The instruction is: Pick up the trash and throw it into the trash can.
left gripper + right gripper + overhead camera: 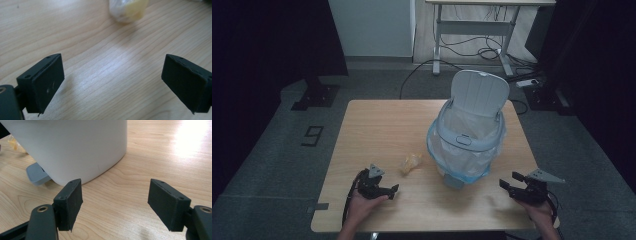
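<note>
Wooden table (377,125), two handheld grippers at near edge. Left gripper (387,191) near-left on table, held in a hand (362,205), jaws spread wide, nothing between them. Small yellowish wrapped piece (410,163) lying on tabletop just beyond and slightly right of left gripper, apart from it, not touching. In left gripper view same wrapped piece (128,8) at far top edge, past the jaw tips, slightly right of centre, bare wood between the pads. White pedal bin (466,142) with clear liner bag, lid (479,92) flipped up, standing right of centre on table; wrapped piece just left of bin base, near but apart. Right gripper (507,184) near-right, jaws also wide apart, holding nothing, pointing left toward bin base. In right gripper view bin wall (75,147) close ahead on left, grey pedal (37,175) sticking out at base, wrapped piece barely visible at far left edge.
</note>
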The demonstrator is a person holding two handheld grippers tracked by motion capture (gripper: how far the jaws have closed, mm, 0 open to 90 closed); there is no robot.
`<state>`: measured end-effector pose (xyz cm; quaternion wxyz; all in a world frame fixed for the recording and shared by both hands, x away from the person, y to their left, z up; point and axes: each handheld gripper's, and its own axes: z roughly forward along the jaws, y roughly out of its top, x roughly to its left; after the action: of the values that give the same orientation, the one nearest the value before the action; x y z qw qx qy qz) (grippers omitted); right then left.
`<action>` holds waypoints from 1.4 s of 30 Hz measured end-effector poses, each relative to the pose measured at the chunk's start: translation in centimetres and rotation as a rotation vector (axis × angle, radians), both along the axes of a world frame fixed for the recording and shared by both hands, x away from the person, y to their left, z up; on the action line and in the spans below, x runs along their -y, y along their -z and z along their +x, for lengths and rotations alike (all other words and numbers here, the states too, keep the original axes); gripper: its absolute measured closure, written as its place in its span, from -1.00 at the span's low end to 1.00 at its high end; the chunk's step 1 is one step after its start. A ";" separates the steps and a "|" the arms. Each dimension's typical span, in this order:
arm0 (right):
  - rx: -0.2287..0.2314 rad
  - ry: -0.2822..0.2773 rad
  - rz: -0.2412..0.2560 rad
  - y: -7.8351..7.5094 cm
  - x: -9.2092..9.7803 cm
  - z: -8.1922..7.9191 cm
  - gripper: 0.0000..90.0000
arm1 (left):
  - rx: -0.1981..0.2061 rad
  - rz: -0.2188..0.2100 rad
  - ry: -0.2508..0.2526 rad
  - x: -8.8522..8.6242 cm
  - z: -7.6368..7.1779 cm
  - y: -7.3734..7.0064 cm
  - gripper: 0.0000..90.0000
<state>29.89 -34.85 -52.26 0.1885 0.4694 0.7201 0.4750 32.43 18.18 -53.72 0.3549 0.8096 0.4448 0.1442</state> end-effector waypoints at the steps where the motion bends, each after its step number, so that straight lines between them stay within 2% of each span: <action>1: 0.000 0.002 0.000 0.0 0.1 0.0 -0.39 | 0.006 -0.009 0.002 0.0 -0.1 -0.2 -0.90; 6: -0.008 0.004 -0.009 0.3 0.2 0.0 -0.39 | 0.037 -0.037 0.013 0.3 -0.4 -1.1 -0.90; 13: -0.018 0.006 -0.013 0.5 0.0 0.0 -0.39 | 0.059 -0.069 0.032 0.9 -0.5 -2.0 -0.90; 19: -0.023 0.018 -0.007 0.6 0.2 0.1 -0.39 | 0.077 -0.069 0.030 1.4 0.2 -2.4 -0.89; 23: -0.027 0.023 -0.003 0.7 0.4 0.1 -0.39 | 0.071 -0.079 0.042 2.1 0.9 -2.7 -0.89; 28: -0.033 0.019 -0.004 0.8 0.3 0.1 -0.39 | 0.057 -0.033 0.052 3.2 2.0 -2.4 -0.88; 36: -0.041 0.017 -0.009 0.9 0.1 0.2 -0.39 | 0.051 -0.021 0.021 4.9 4.6 -1.2 -0.74; 40: -0.043 0.016 -0.007 0.9 0.3 0.1 -0.37 | 0.025 -0.076 -0.001 5.0 5.1 -0.4 -0.68; 42: -0.044 0.009 -0.010 0.9 0.2 0.1 -0.36 | 0.024 -0.069 -0.002 5.1 5.1 -0.1 -0.57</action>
<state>30.02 -35.07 -53.15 0.1772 0.4820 0.7244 0.4599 37.57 13.13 -53.60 0.3879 0.7945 0.4461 0.1389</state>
